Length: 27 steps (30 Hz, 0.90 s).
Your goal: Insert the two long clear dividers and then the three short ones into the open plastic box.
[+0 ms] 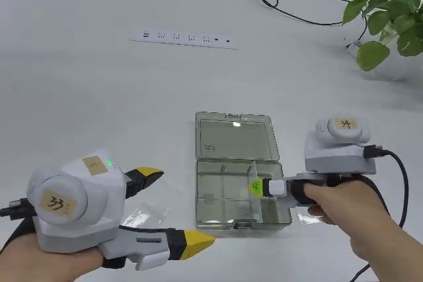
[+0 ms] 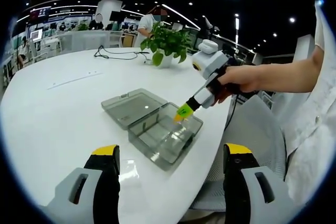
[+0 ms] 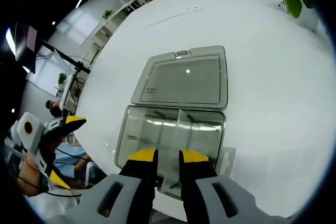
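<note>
Head view: right hand-held gripper (image 1: 254, 187) hangs over the open box (image 1: 197, 196), jaws pressed on what looks like an upright clear divider (image 1: 256, 208).
Left gripper view: left hand-held gripper (image 2: 172, 150) spread and empty, box ahead of it.
Right gripper view: divider edge-on just beyond the tips. Best lowered plumb, ends matched to the wall slots.

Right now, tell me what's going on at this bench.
A person works two handheld grippers. The right gripper reaches into the open plastic box, jaws nearly together at a clear divider standing upright inside; whether it grips it is unclear. The left gripper hangs open beside the box, over loose clear dividers on the white table.
</note>
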Tool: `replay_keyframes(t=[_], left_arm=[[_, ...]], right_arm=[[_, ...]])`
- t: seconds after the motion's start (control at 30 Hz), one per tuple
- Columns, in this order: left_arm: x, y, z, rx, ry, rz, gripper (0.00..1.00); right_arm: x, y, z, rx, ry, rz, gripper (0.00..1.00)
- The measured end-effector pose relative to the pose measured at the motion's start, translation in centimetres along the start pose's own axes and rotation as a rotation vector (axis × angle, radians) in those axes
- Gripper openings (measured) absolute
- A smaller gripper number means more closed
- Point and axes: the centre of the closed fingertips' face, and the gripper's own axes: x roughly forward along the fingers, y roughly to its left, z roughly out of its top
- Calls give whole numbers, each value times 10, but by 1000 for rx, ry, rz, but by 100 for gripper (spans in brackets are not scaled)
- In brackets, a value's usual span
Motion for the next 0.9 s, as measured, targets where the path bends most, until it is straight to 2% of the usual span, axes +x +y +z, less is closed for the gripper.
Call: replay_keyframes(t=[0.3,0.33,0.37,0.43,0.53,0.67,0.8,0.9], left_arm=[[-6,1,1,2,7,36,82],[-7,2,1,2,11,43,82],[-8,3,1,2,13,49,82],[-9,5,0,1,14,62,82],[-11,7,-1,1,18,81,82],[-14,11,-6,5,38,111,82],[-17,13,-8,-1,43,134,82],[-19,16,-11,-9,52,159,82]], right_arm=[[-22,2,10,-52,-58,47,22],[-25,3,11,-62,-64,57,23],[-29,5,16,-113,-87,73,24],[-34,5,13,-110,-72,77,25],[-43,7,17,-161,-94,92,29],[-53,11,17,-274,-104,124,34],[-63,16,20,-372,-148,169,39],[-71,14,18,-477,-161,172,45]])
